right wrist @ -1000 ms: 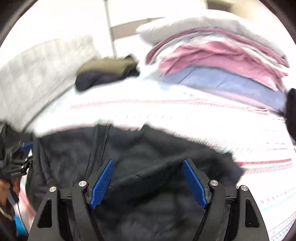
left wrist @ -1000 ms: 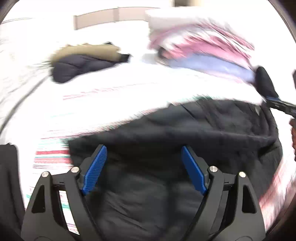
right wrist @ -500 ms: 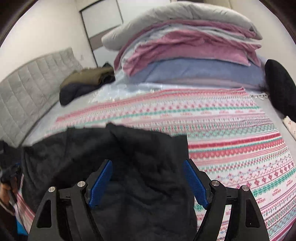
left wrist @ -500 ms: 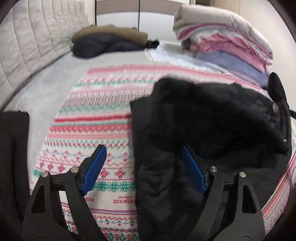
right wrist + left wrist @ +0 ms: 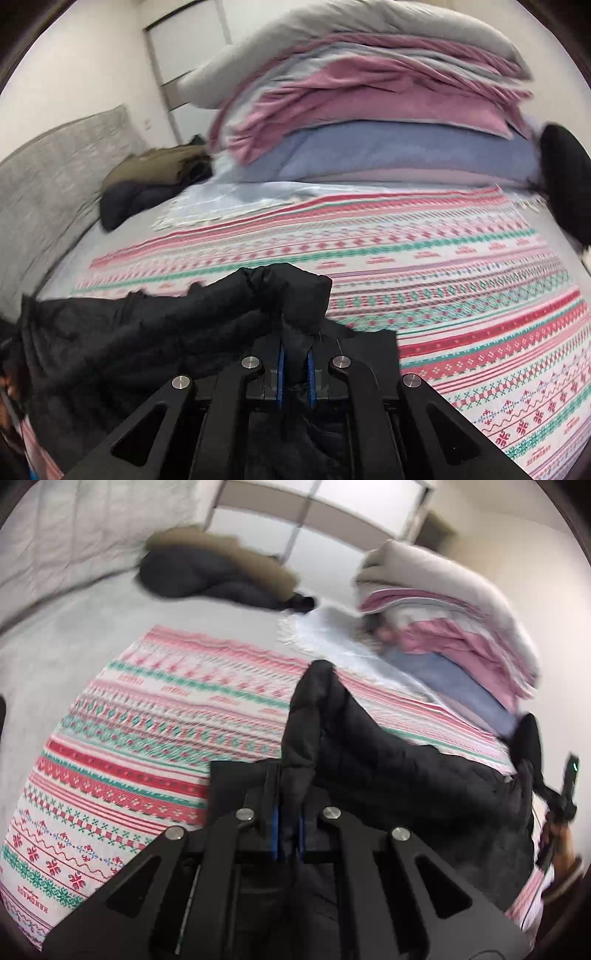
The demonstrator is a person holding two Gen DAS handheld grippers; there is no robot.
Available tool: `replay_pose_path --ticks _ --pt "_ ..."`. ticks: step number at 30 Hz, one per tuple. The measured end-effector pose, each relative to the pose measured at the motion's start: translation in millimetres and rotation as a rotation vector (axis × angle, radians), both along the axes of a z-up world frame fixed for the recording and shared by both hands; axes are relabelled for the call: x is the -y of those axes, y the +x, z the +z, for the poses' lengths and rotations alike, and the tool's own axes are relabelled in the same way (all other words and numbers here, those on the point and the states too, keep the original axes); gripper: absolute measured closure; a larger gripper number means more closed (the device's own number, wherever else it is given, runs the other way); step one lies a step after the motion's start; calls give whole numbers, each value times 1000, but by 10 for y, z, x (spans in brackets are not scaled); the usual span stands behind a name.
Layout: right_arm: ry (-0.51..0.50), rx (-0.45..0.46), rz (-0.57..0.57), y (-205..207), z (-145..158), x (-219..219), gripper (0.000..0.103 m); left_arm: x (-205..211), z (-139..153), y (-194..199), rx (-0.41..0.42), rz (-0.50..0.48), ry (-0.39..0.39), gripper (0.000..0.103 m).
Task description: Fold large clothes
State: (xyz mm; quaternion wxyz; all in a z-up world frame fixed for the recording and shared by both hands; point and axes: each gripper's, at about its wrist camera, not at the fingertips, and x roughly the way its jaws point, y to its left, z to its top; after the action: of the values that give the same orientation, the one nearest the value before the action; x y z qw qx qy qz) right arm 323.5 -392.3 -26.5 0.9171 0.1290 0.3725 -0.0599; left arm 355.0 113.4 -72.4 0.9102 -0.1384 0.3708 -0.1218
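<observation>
Presently, item one: left gripper (image 5: 289, 834), blue pads drawn together, pinching a fold of the black padded jacket (image 5: 388, 768). Item two: right gripper (image 5: 295, 373), pads likewise nearly closed, clamped on a bunched edge of the same jacket (image 5: 147, 332). Jacket lies on the patterned blanket (image 5: 461, 295), its near side raised at both pinch points. Beyond the blanket: stack of folded bedding (image 5: 369, 110); dark and olive coat (image 5: 218, 572) near the headboard. Half a second earlier both sets of jaws stood wide apart over the jacket, gripping nothing; now both have closed on it.
</observation>
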Motion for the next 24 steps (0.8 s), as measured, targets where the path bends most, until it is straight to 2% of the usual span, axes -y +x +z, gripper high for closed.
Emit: replay_pose_path --ticks 4,7,9,11,12,15,16,17,20,22,24 --pt "-25 -185 -58 282 -422 81 94 173 -406 366 -185 33 121 92" --pt "-67 -205 -53 288 -503 -6 92 281 -360 325 -153 56 200 85" --pt "-101 -197 -36 243 -474 -60 86 310 -268 222 -107 64 268 65" --pt "-137 -201 -40 181 -415 -92 70 298 -196 130 -84 76 321 49" --pt "-146 -194 -43 150 -384 -93 67 265 -168 92 -72 78 330 45" --pt "-133 -136 -38 -18 -204 -166 51 185 -57 -80 -56 67 297 34" --pt "-116 -110 -41 -104 -138 -189 41 148 -33 -139 -58 70 278 33" --pt "-96 -87 -48 -180 -91 -216 37 107 -15 -205 -67 82 259 32" --pt "-18 -48 -67 -488 40 -354 34 41 -17 -369 -146 134 205 32" --pt "28 -41 -71 -679 96 -479 32 -9 4 -535 -178 157 131 31" --pt "18 -47 -49 -839 138 -707 31 -10 19 -706 -190 179 94 21"
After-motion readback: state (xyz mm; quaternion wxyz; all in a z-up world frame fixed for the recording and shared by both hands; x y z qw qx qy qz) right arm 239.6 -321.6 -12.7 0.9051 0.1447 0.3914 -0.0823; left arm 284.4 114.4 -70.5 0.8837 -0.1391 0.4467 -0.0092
